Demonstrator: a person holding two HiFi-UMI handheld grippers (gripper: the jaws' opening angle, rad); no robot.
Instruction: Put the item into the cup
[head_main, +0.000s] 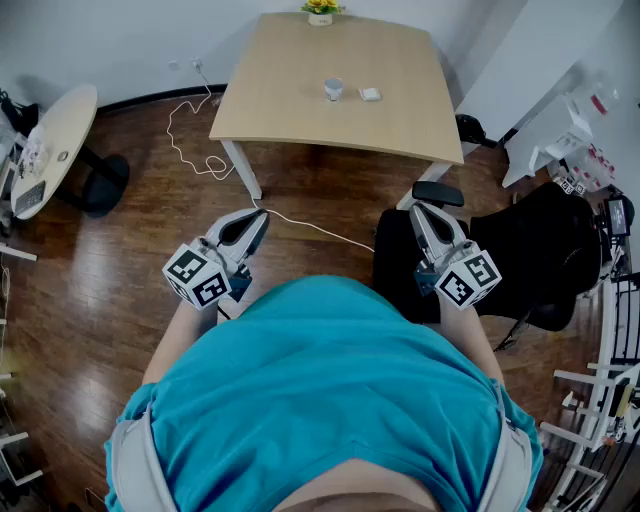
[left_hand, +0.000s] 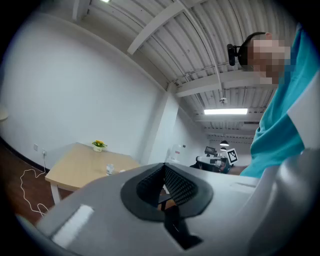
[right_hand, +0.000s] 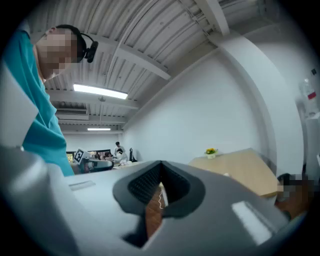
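A small white cup (head_main: 333, 89) stands on the light wooden table (head_main: 300, 100) far ahead of me, with a little white item (head_main: 370, 95) lying just to its right. Both grippers hang close to my body over the wooden floor, well short of the table. The left gripper (head_main: 257, 221) points toward the table, its jaws shut with nothing between them. On the other side the right gripper (head_main: 424, 212) is also shut and empty. The left gripper view (left_hand: 164, 170) catches the cup (left_hand: 110, 169) small on the distant table (left_hand: 80, 167). From the right gripper (right_hand: 160, 171) the table (right_hand: 240, 167) appears at the right.
A yellow flower pot (head_main: 321, 9) sits at the table's far edge. A white cable (head_main: 195, 145) trails across the floor from the wall. A black office chair (head_main: 530, 250) stands at my right, a round side table (head_main: 55, 140) at the left, white shelving (head_main: 570, 130) at far right.
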